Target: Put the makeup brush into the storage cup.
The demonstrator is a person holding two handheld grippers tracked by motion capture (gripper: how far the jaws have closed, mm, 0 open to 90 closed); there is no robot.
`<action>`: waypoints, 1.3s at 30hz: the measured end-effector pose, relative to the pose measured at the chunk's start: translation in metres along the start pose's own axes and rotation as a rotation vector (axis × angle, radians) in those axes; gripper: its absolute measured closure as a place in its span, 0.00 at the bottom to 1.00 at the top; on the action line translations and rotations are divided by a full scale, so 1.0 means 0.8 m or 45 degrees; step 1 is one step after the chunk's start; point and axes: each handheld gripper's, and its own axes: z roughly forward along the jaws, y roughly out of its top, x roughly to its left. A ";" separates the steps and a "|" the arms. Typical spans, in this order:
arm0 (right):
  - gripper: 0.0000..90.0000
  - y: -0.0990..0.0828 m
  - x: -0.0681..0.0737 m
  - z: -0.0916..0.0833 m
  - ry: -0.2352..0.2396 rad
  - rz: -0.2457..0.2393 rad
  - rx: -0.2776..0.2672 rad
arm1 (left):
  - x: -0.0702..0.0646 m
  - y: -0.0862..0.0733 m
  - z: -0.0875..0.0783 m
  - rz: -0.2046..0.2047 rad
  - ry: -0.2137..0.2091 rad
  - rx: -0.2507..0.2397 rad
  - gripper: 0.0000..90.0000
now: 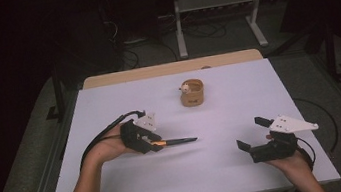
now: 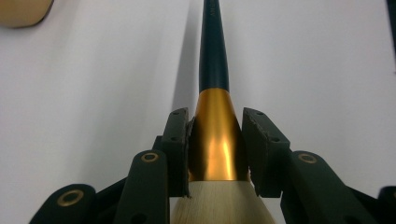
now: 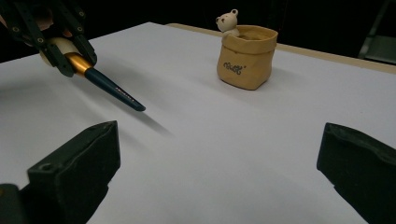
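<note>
On the white table [image 1: 120, 184], toward the left and near side, the left gripper [image 1: 157, 143] holds a brush [image 1: 180, 140]. Its jaws are pressed tight on the gold band of the brush [image 2: 215, 135], one on each side. The pale, thick end of the brush sits back between the jaws, and the long dark handle sticks out in front. In the high view the brush lies almost flat and points to the right, across the table. It looks lifted a little off the table, because a soft shadow lies under it.

The little tan pot [image 1: 192, 93] with a tiny bear on its rim stands farther away, near the middle of the far side. It is up and to the right of the brush tip, well apart from it. So the brush does not point at the pot yet. I think the brush has to swing toward the far side and tip up before it can go in the pot's open top.

The left gripper is nearer the pot. The right gripper [image 1: 251, 135] sits on the near right with its jaws wide apart, and it holds nothing.
</note>
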 end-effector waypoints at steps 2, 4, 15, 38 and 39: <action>0.00 0.001 0.000 0.000 0.003 -0.004 0.003 | -0.002 0.003 -0.003 0.016 0.000 -0.011 0.70; 0.00 0.002 0.000 -0.001 0.006 -0.007 -0.001 | -0.005 0.006 -0.005 0.018 -0.001 -0.024 0.70; 0.00 0.023 0.010 0.004 0.060 -0.084 0.011 | -0.018 0.015 -0.008 0.061 -0.042 -0.044 0.70; 0.00 0.058 0.030 0.057 0.404 -0.213 0.166 | -0.027 0.020 -0.007 0.087 -0.084 -0.083 0.70; 0.00 0.060 0.030 0.058 0.415 -0.219 0.162 | -0.027 0.021 -0.008 0.099 -0.089 -0.074 0.70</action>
